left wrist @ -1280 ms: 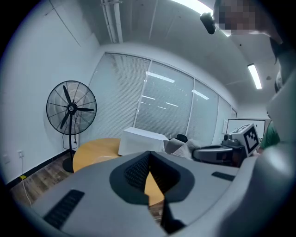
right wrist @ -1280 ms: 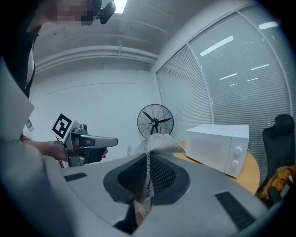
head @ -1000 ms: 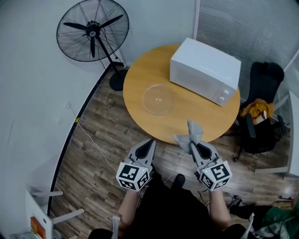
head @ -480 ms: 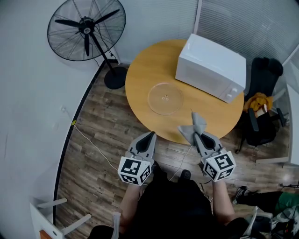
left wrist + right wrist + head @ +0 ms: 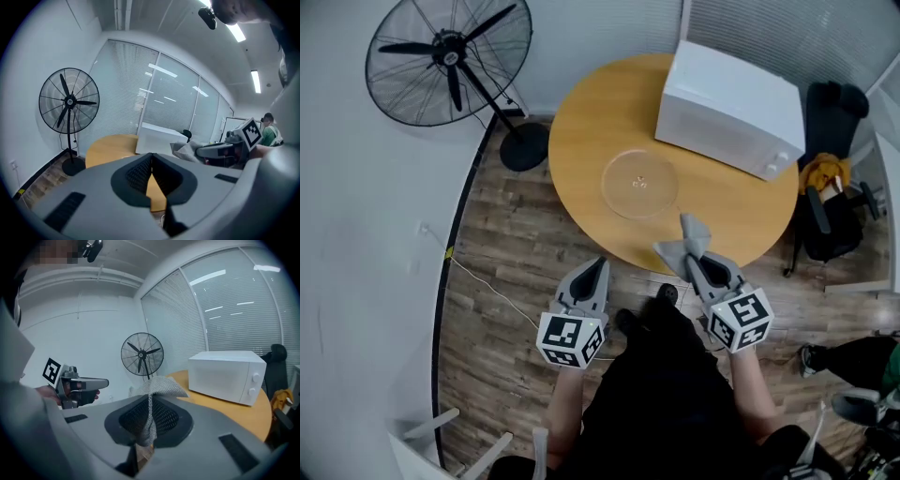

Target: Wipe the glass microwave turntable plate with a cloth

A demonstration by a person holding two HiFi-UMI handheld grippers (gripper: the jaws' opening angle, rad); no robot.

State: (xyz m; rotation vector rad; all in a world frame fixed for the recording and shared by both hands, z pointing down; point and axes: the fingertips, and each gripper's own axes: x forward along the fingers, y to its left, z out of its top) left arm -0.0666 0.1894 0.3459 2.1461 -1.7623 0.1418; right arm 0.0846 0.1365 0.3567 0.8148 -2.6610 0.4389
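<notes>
The clear glass turntable plate (image 5: 639,184) lies flat on the round wooden table (image 5: 581,141), in front of the white microwave (image 5: 729,110). My right gripper (image 5: 695,260) hangs at the table's near edge, shut on a grey cloth (image 5: 685,244) that sticks up past its tips; the cloth (image 5: 158,390) is pinched between the jaws in the right gripper view. My left gripper (image 5: 598,267) is shut with nothing in it, over the floor just short of the table's edge. In the left gripper view its jaws meet in front of the table (image 5: 110,146).
A black standing fan (image 5: 448,64) is left of the table, its base by the table's edge. A dark chair (image 5: 834,216) with a yellow item stands at the right. A white cable (image 5: 487,286) runs over the wooden floor. Another person's legs (image 5: 853,361) show at lower right.
Both grippers and the person have come closer to the table. The cloth's tip now reaches over the table's near edge, and the plate lies nearer to the grippers.
</notes>
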